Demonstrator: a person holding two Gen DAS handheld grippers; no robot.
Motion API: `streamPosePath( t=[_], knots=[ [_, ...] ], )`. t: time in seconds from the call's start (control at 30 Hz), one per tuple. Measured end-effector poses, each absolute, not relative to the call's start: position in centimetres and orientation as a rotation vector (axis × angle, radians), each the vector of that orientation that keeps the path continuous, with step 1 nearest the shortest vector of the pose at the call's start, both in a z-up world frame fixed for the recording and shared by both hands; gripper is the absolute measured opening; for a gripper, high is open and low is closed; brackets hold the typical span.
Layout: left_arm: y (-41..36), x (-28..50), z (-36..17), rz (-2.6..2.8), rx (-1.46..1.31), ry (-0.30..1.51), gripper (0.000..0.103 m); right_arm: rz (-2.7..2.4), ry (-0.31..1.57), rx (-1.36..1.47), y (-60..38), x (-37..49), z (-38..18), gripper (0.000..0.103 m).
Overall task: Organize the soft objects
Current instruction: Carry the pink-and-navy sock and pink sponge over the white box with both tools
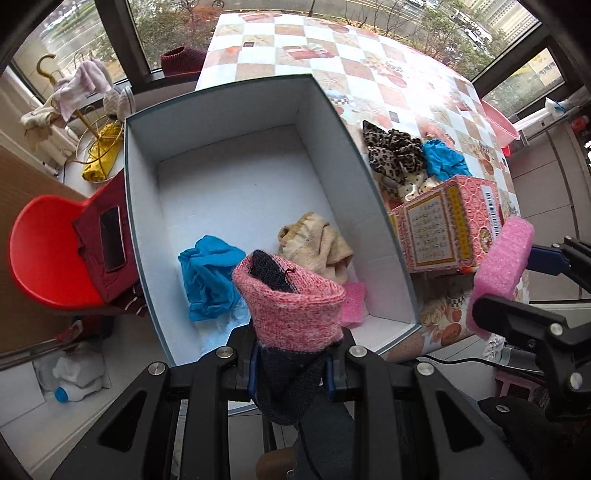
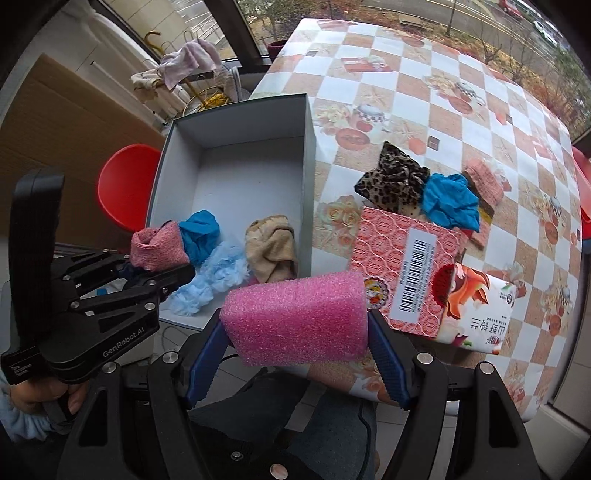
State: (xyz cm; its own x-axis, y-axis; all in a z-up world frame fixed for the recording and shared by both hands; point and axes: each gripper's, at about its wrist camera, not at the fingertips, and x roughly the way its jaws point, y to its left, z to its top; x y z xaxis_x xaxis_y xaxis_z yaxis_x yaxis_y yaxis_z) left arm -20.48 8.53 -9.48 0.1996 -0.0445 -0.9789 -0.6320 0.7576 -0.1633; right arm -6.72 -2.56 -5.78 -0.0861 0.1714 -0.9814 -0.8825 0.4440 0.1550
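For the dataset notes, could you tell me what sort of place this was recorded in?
Probably a home, perhaps a sunroom or enclosed balcony: a table in a checked tablecloth stands by large windows facing a street, with a red chair and a cloth-draped rack nearby.

Place: I'm working in a home sunroom.
Evidence: checkered tablecloth (image 2: 443,110), red chair (image 1: 44,258) at 9 o'clock, street-facing windows (image 1: 166,33) at 12.

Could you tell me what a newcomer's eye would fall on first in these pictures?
Probably the two held items: the left gripper clamps a pink-cuffed sock over the near end of the open box, and the right gripper squeezes a pink foam block beside the box. Next, the leopard-print cloth and blue glove on the checkered table.
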Motion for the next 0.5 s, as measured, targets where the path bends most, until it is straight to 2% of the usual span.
streamPosePath(
  t=[0.5],
  knots=[
    [8.9,-22.9,-13.4,0.508,-0.735,1.396,0.028,1.102,1.408,-0.866,1.6,-10.5,-9.7,0.075]
  ],
)
